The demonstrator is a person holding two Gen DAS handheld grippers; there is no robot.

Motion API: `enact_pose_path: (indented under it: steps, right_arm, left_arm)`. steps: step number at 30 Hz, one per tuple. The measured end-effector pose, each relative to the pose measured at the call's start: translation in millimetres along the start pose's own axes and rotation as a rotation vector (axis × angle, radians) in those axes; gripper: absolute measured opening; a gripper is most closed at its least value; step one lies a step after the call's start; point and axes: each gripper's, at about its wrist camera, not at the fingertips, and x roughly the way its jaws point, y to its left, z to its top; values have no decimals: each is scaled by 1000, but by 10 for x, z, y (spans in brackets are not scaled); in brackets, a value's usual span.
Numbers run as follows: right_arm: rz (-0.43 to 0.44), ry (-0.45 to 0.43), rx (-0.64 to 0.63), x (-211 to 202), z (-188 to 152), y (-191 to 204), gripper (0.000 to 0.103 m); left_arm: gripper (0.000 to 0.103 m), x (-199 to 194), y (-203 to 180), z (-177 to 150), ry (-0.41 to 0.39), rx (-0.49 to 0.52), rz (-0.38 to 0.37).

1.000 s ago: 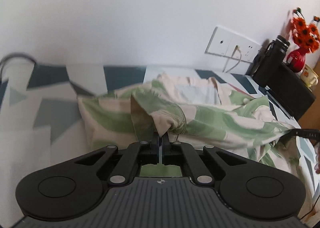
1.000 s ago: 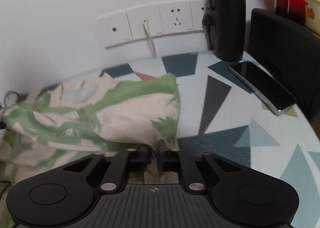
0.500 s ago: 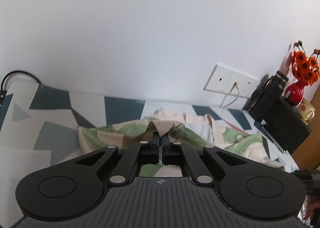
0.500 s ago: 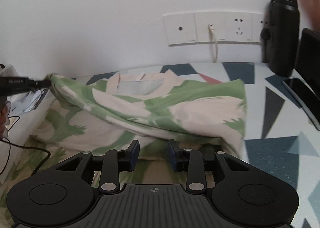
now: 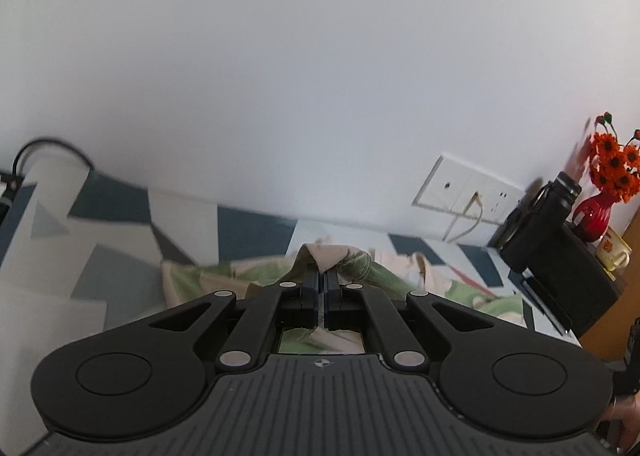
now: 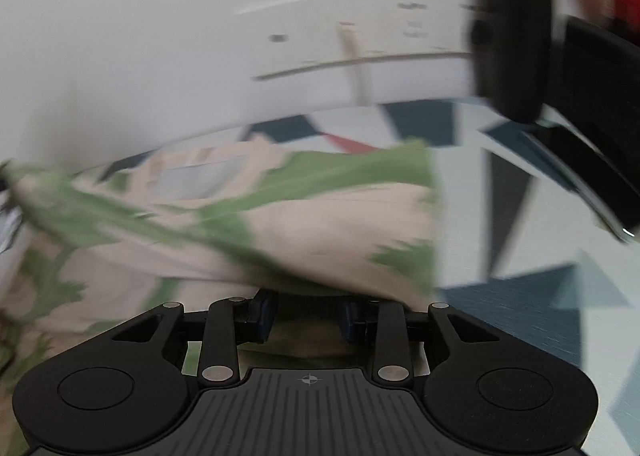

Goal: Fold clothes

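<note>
The left gripper [image 5: 320, 282] pinches a fold of shirt [image 5: 352, 262], while the right gripper [image 6: 306, 314] gapes wide beneath blurred cloth.

1. a lived-in home room: white wall [image 5: 320, 76] with a household socket panel [image 5: 468, 192], one cord plugged in.
2. a table under a geometric-print tablecloth [image 5: 120, 240].
3. homely clutter: red vase of orange flowers [image 5: 598, 208], black flask [image 6: 514, 28], a mug [image 5: 614, 254].
</note>
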Motion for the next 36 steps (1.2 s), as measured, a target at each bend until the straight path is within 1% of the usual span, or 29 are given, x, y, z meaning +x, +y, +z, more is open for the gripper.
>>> enact_pose_path:
  steps: [2, 4, 7, 8, 9, 11, 12, 16, 20, 22, 25, 27, 28, 30, 33, 35, 36]
  right_arm:
    - [11, 20, 40, 19, -52, -120, 31]
    - [4, 24, 12, 25, -113, -108, 33]
    - [3, 27, 39, -53, -125, -94, 38]
    - [8, 27, 50, -99, -126, -88, 41]
    - [10, 21, 36, -168, -132, -67, 45]
    - [27, 15, 0, -298, -138, -7, 49]
    - [31, 15, -18, -356, -143, 22, 50]
    - [48, -10, -59, -578, -146, 83, 51]
    - [32, -51, -37, -643, -78, 51, 51]
    - [16, -39, -35, -584, -55, 25, 51]
    - [-45, 17, -91, -402, -82, 33, 49]
    - [-63, 37, -86, -319, -109, 12, 41]
    - [-62, 40, -73, -302, -113, -4, 40]
    - [-56, 45, -63, -290, -116, -17, 40]
    - [-61, 62, -93, -280, -105, -6, 39]
    - [-62, 73, -81, -276, -73, -37, 39]
    - [-61, 76, -71, -283, -53, -53, 39]
  left_arm:
    - [2, 10, 35, -68, 15, -12, 7]
    - [2, 21, 71, -137, 29, -24, 13]
    - [2, 1, 114, -243, 53, -28, 27]
    - [2, -7, 128, -278, 61, -28, 32]
    - [2, -15, 142, -314, 69, -29, 37]
    - [2, -32, 170, -385, 85, -30, 47]
    - [2, -41, 184, -420, 93, -30, 52]
    - [2, -70, 228, -544, 120, -32, 69]
    - [2, -93, 183, -526, 116, -17, 67]
    - [2, -131, 146, -502, 111, 2, 67]
    - [2, -223, 85, -476, 95, 39, 77]
    - [2, -307, 39, -480, 81, 69, 93]
    - [2, -333, 35, -503, 84, 72, 98]
    - [2, -358, 56, -579, 107, 62, 104]
    - [2, -270, 145, -793, 190, 17, 110]
    - [4, -200, 213, -908, 246, -20, 114]
    - [5, -197, 249, -914, 254, -50, 110]
